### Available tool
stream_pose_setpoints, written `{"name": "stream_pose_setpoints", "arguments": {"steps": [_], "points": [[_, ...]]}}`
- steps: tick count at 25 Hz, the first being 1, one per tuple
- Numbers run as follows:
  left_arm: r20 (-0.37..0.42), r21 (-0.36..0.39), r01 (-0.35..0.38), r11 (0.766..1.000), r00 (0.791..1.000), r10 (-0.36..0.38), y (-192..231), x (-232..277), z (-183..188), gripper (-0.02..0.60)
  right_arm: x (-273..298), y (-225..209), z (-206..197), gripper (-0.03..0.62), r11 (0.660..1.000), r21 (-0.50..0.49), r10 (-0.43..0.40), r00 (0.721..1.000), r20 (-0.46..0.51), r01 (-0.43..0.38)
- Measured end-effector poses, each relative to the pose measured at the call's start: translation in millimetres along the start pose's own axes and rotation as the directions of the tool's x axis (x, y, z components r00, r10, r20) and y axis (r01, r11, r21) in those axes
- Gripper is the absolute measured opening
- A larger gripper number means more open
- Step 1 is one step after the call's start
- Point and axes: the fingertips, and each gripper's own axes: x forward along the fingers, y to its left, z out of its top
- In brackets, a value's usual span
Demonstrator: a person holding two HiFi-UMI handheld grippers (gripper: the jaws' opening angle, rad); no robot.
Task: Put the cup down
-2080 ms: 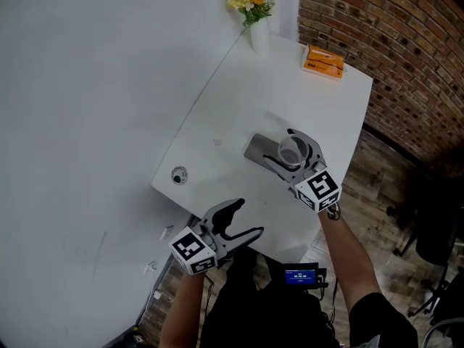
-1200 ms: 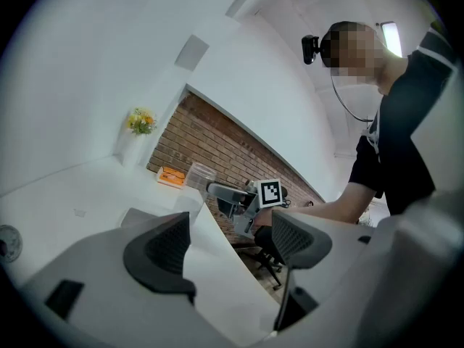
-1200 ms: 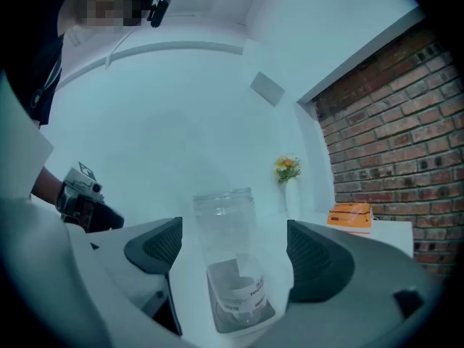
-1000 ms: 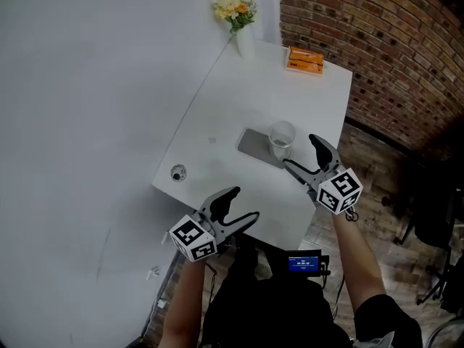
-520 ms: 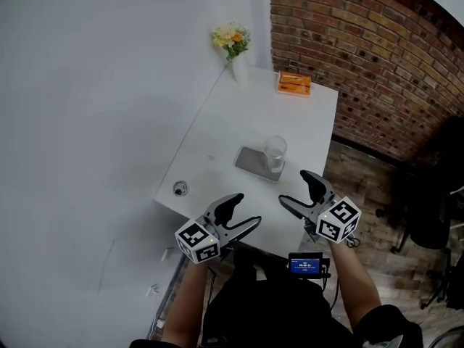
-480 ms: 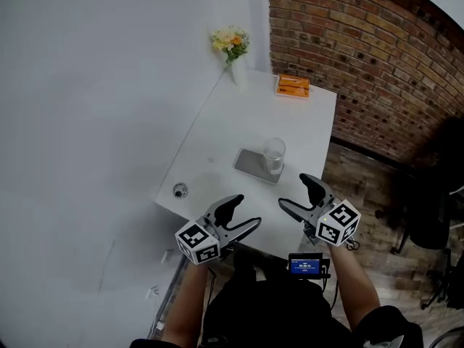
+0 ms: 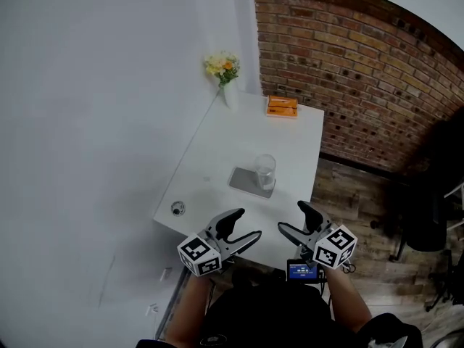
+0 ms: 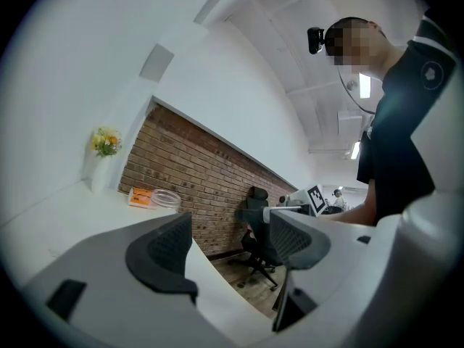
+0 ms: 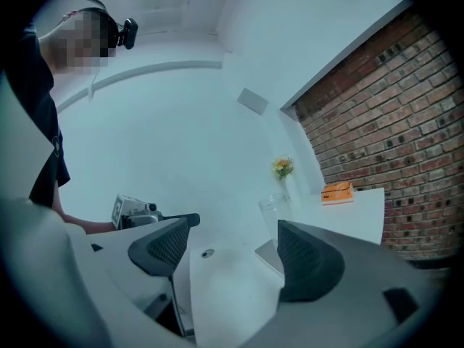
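A clear glass cup (image 7: 264, 171) stands upright on a grey pad (image 7: 248, 181) in the middle of the white table (image 7: 217, 151); the right gripper view shows the cup (image 9: 274, 210) past its jaws. My right gripper (image 7: 296, 220) hangs open at the table's near edge, well short of the cup, with nothing between its jaws. My left gripper (image 7: 240, 225) is open too, beside it at the near edge. In the left gripper view only the cup's rim (image 8: 164, 199) shows above the left jaw.
A white vase of yellow flowers (image 7: 226, 78) and an orange box (image 7: 281, 106) stand at the table's far end by the brick wall (image 7: 362, 85). A round cable hole (image 7: 177, 209) sits near the table's left corner. A black office chair (image 8: 259, 227) stands on the wooden floor (image 7: 362, 216).
My right gripper let go of the cup, left it on the grey pad and drew back to the near edge. The head view has pulled back and up.
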Motion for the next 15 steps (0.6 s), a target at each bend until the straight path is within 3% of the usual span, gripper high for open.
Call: {"name": "stream_pose_setpoints", "arguments": {"steps": [15], "points": [[-0.016,-0.003,0.019,1.000,1.000,-0.019,-11,7,0,0.342,8,4,8,0.367,1.000,-0.017,0.017,1.000,0.002,-0.017]]}}
